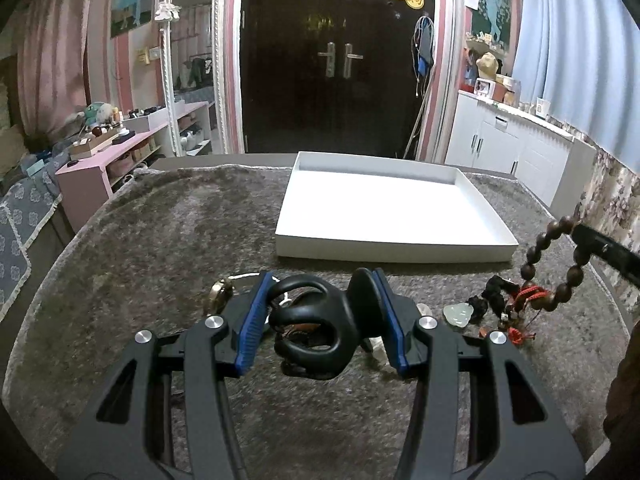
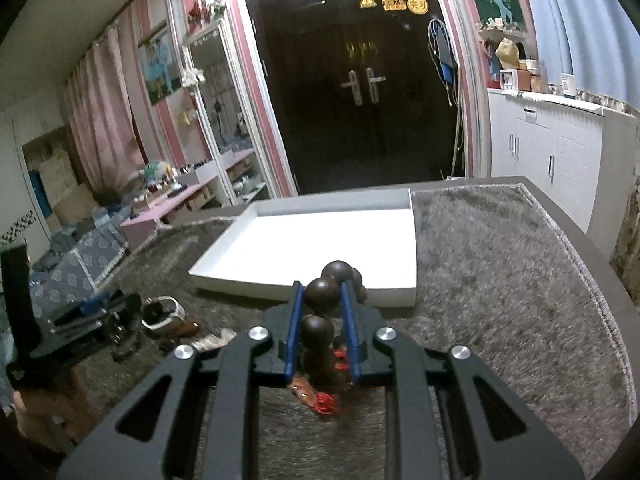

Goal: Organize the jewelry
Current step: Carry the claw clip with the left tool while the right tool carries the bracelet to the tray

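Your right tool [image 2: 321, 294] is closed on a bracelet [image 2: 322, 295] of dark brown wooden beads with red cord, lifted just before the white tray [image 2: 224, 268]. The tray's visible floor is bare white. Your left tool [image 1: 322, 306] grips a glossy black hair clip [image 1: 310, 334] between its blue pads, low over the grey shaggy surface [image 1: 160, 248]. Beside it lie a pale green pendant [image 1: 458, 314] and dark tangled pieces [image 1: 494, 298], hard to make out.
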